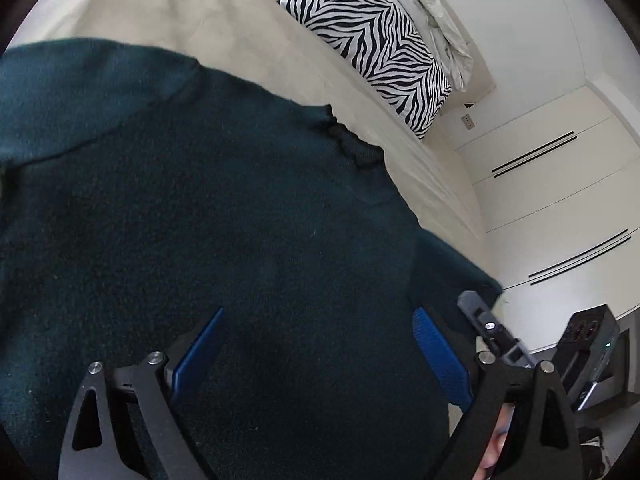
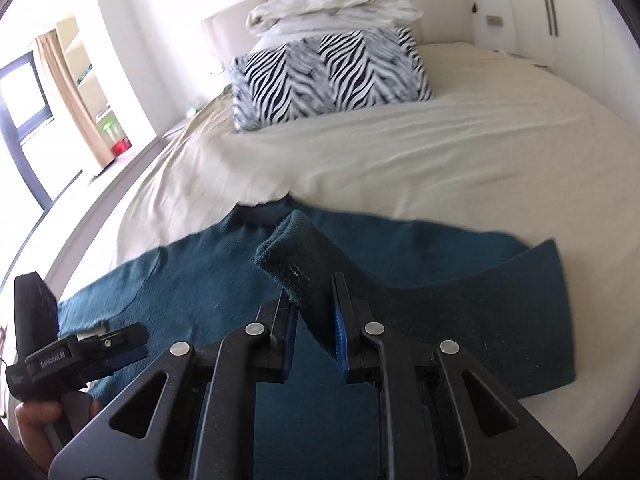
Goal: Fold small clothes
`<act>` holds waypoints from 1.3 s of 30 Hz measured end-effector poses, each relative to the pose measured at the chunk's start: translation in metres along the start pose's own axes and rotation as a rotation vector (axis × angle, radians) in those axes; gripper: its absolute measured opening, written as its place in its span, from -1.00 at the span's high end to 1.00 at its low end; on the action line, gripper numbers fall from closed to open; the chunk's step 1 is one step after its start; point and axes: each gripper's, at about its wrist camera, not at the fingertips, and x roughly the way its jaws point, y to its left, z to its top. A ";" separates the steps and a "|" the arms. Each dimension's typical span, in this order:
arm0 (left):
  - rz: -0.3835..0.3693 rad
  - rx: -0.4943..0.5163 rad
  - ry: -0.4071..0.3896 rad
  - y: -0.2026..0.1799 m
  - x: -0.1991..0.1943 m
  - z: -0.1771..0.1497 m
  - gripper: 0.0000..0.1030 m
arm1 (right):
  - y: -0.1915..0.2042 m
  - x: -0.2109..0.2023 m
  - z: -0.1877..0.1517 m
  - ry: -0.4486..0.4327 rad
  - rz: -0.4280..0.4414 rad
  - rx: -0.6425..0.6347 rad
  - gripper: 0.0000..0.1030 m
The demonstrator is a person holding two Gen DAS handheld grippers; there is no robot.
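A dark teal knitted sweater (image 1: pixel 200 200) lies spread on the beige bed sheet (image 1: pixel 180 12). My left gripper (image 1: pixel 318 312) hovers over its body, open, with its blue pads far apart and only flat cloth beneath them. In the right wrist view, my right gripper (image 2: pixel 316 300) is shut on a sleeve (image 2: pixel 304 256) of the sweater (image 2: pixel 192 280). The sleeve is lifted and its cuff end sticks up past the pads. The left gripper (image 2: pixel 132 346), held by a hand (image 2: pixel 36 420), shows at the lower left above the sweater's edge.
A zebra-striped pillow (image 2: pixel 328 76) lies at the head of the bed with rumpled pale bedding (image 2: pixel 332 10) piled behind it. White wardrobe doors (image 1: pixel 560 184) stand beside the bed. A window with a curtain (image 2: pixel 68 92) is on the far side. A dark device (image 1: pixel 592 352) sits low beside the bed.
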 end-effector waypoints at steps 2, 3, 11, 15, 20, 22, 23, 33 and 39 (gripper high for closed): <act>-0.032 -0.028 0.028 0.001 0.007 -0.003 -0.82 | 0.027 0.025 -0.038 0.065 0.001 -0.023 0.70; -0.041 -0.032 0.031 -0.001 0.009 -0.004 -0.83 | 0.032 0.036 -0.057 0.102 0.004 -0.024 0.70; -0.075 -0.020 0.085 -0.034 0.031 -0.007 -0.88 | 0.006 0.004 -0.126 0.109 0.066 0.084 -0.26; -0.031 0.050 0.135 -0.056 0.053 -0.011 -0.82 | -0.020 -0.044 -0.141 0.030 0.085 0.159 -0.29; 0.071 0.115 0.153 -0.075 0.069 -0.009 -0.27 | -0.075 -0.057 -0.165 0.051 0.191 0.391 -0.29; 0.106 0.138 0.166 -0.078 0.073 -0.005 -0.04 | -0.093 -0.056 -0.175 0.041 0.228 0.465 -0.29; 0.130 0.153 0.171 -0.080 0.074 -0.003 0.16 | -0.099 -0.056 -0.178 0.032 0.255 0.496 -0.29; 0.113 0.172 0.027 -0.069 0.023 0.031 0.83 | -0.128 -0.064 -0.188 -0.018 0.349 0.639 -0.29; 0.097 0.127 -0.084 -0.041 -0.008 0.065 0.83 | -0.146 -0.068 -0.178 -0.047 0.389 0.754 -0.29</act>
